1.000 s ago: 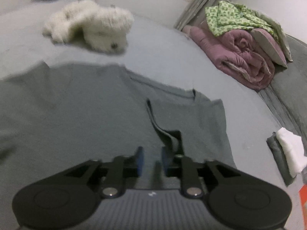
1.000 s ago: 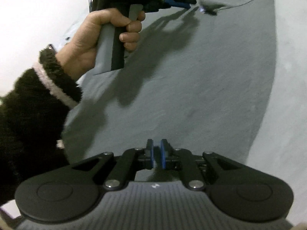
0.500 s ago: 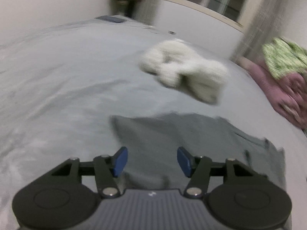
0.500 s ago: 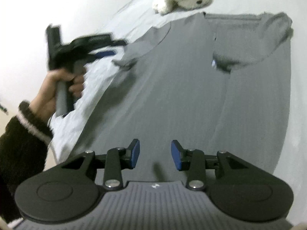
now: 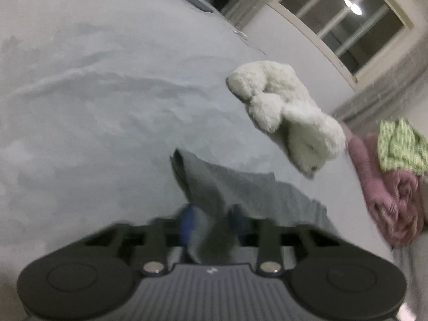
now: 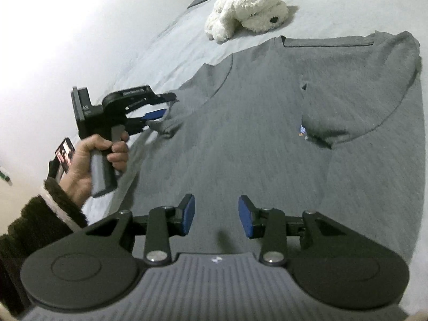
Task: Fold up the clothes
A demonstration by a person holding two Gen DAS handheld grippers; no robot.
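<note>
Pinching the sleeve tip (image 6: 164,129) of the grey T-shirt (image 6: 240,144), left gripper (image 6: 157,116) looks clamped on cloth, though its own view is blurred, so the bite depth is unclear. Right gripper (image 6: 216,219) hangs with fingers apart above the lower body, holding nothing. Shirt lies flat on the bed (image 6: 133,40) ahead of both tongs; far sleeve (image 6: 347,107) already lies folded inward. To fold this side well: lift low, carry the sleeve across toward the right tongs, keep the edge straight, avoid dragging the body. Plush dog (image 6: 246,8) sits clear beyond the collar.

Left hand-held gripper (image 5: 212,220) pinches grey shirt sleeve (image 5: 214,184) near plush toy (image 5: 286,112).
</note>
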